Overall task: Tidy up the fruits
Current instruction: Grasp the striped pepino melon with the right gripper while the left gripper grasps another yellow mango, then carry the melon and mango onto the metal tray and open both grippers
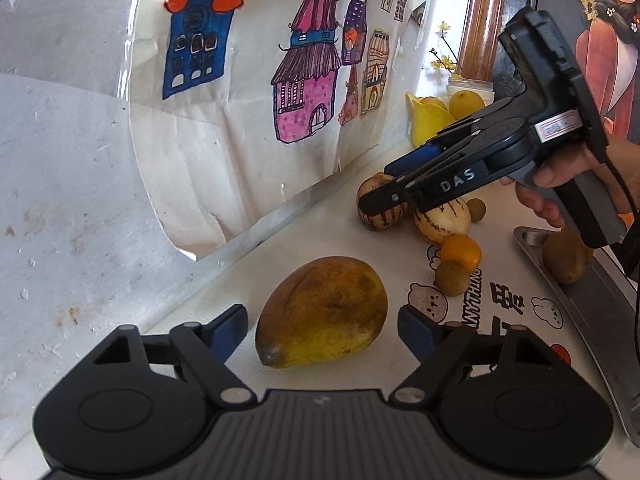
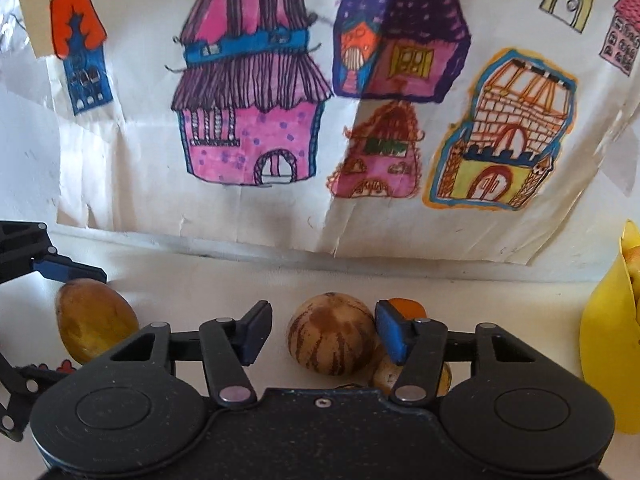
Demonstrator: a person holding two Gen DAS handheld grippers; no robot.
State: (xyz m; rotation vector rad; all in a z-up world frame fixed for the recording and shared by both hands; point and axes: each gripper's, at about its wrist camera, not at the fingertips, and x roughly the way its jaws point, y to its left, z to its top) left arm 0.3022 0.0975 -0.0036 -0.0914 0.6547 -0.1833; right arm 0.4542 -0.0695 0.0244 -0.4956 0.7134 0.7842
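Note:
A large yellow-brown mango (image 1: 320, 312) lies on the white table between the fingers of my left gripper (image 1: 322, 326). The jaws stand open, with a gap on each side of the mango. My right gripper (image 2: 324, 332) straddles a round brown-striped fruit (image 2: 332, 334). Its right pad is against the fruit and its left pad is clear of it. In the left wrist view the right gripper (image 1: 380, 188) reaches down over the same striped fruit (image 1: 378, 220), held by a person's hand (image 1: 560, 184). The mango (image 2: 94, 324) also shows at the left of the right wrist view.
A pale striped fruit (image 1: 442, 220), an orange (image 1: 460, 252) and two small brown fruits (image 1: 452, 278) lie close by. A metal tray (image 1: 532, 236) at the right holds a kiwi (image 1: 566, 256). A yellow container (image 1: 430, 122) with fruit stands by the wall, which bears house drawings.

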